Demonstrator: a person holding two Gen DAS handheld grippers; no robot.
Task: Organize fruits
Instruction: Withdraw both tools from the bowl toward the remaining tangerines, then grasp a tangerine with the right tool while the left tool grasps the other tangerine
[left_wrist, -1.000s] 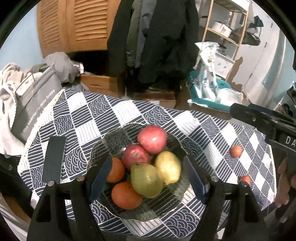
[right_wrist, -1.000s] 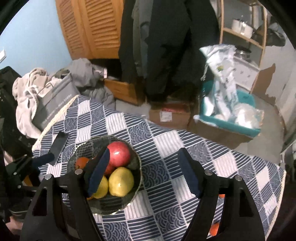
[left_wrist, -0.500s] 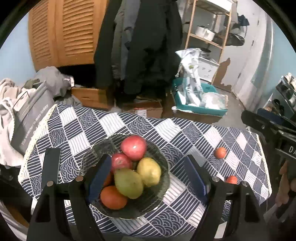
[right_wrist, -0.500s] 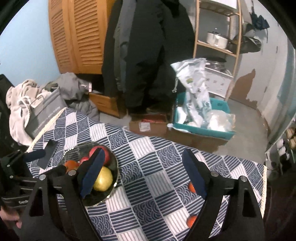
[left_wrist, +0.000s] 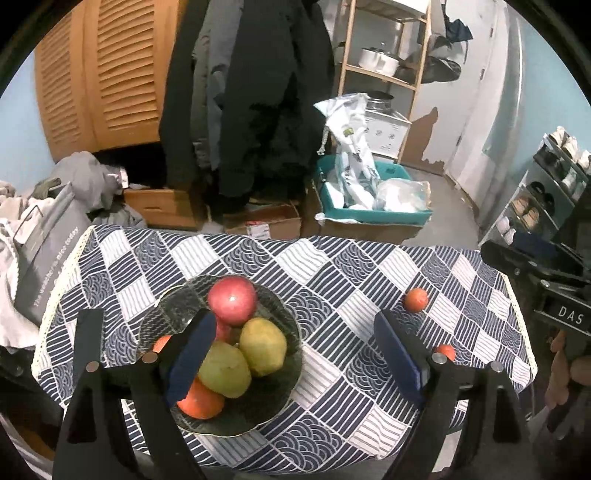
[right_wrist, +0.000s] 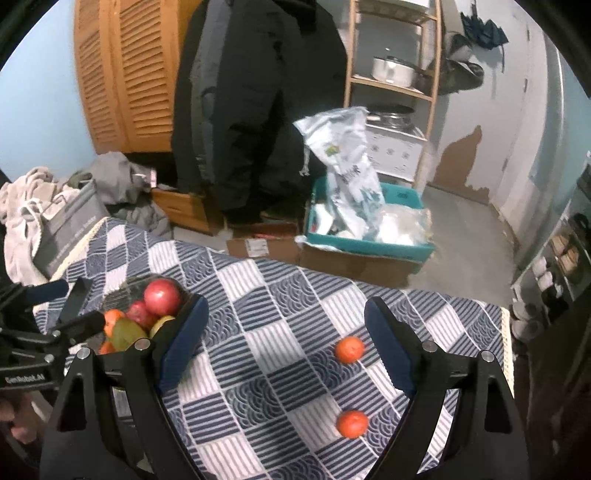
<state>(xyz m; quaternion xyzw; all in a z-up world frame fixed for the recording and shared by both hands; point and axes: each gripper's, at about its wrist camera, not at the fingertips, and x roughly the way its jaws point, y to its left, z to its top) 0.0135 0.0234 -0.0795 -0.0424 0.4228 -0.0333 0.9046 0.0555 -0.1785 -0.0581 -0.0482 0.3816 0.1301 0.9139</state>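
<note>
Now: both grippers spread, nothing held | right gripper (right_wrist: 284, 347) near two oranges (right_wrist: 349, 349) | risk: orange rolls off table (right_wrist: 258, 295) if bumped | left gripper (left_wrist: 295, 354) by bowl (left_wrist: 280, 402)

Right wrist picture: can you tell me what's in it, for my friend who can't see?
Two small oranges lie loose on a blue-and-white checked tablecloth, between the fingers of the open, empty right gripper. At the left, a glass bowl holds apples, pears and oranges.
</note>
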